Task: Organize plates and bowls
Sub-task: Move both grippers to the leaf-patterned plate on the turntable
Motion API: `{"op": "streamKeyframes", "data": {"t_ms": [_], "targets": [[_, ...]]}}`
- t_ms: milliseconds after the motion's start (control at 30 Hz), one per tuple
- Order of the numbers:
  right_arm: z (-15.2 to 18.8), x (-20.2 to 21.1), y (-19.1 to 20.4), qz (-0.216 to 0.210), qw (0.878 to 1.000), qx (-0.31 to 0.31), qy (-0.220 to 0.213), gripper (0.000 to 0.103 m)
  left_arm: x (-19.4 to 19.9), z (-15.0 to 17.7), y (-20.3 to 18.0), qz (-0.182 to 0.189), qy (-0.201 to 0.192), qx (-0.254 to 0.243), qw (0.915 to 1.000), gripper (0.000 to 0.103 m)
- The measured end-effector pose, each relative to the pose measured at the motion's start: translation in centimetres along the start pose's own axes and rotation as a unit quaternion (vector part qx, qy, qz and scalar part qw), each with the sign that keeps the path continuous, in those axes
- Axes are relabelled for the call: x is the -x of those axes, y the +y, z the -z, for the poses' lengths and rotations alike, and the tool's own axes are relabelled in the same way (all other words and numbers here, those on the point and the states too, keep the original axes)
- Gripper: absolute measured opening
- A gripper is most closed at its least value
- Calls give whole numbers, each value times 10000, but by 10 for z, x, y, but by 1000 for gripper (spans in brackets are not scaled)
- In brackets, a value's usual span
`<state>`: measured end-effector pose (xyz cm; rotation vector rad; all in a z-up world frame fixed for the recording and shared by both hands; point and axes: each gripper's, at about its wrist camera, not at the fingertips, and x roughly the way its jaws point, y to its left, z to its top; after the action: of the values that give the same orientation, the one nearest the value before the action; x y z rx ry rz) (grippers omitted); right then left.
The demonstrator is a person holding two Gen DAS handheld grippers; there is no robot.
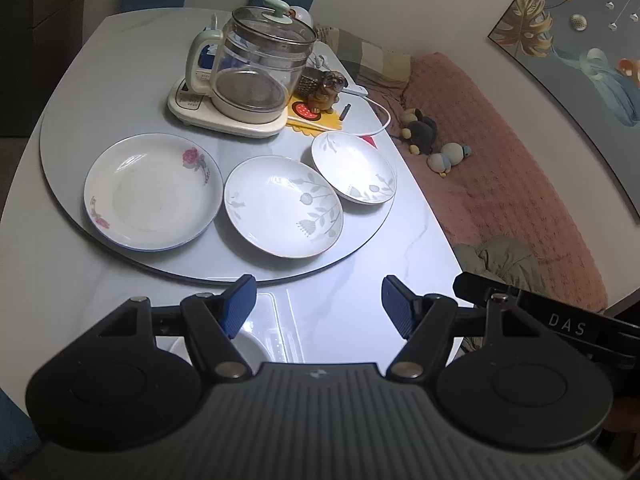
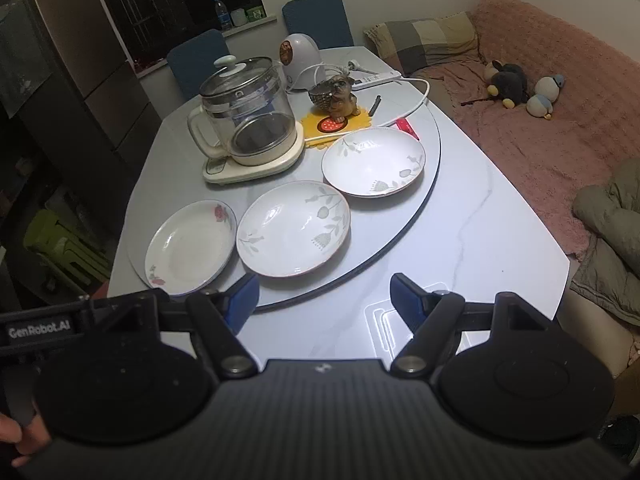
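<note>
plates in a row on the turntable of the bench: rose plate point(image 1: 152, 192), leaf plate point(image 1: 284, 206), far leaf plate point(image 1: 354, 168); left tongs point(image 1: 318, 304) and right tongs point(image 2: 324, 300) released, empty, short of them; a rim is best gripped squarely, lifted level, stacked on its neighbour.

I'm in a home's living-dining room: a dining table point(image 2: 472, 216) with a kettle point(image 2: 246, 120), a blanket-covered sofa point(image 2: 560, 120) with plush toys point(image 2: 508, 84), a fridge point(image 2: 80, 80).

Glossy ceramic plates point(image 1: 283, 206) on a polished marble-look table point(image 1: 352, 300)
</note>
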<state>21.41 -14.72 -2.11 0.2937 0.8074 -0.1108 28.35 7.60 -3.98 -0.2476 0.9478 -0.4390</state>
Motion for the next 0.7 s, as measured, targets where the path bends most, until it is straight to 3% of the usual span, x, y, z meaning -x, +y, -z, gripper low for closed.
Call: {"op": "streamKeyframes", "data": {"t_ms": [333, 700], "targets": [[-11, -16, -36, 315, 9994, -126, 118, 74, -46, -23, -26, 145, 108, -40, 9998, 74], [-70, -84, -98, -9, 9993, 20, 383, 74, -129, -58, -68, -300, 274, 47, 9992, 74]]}}
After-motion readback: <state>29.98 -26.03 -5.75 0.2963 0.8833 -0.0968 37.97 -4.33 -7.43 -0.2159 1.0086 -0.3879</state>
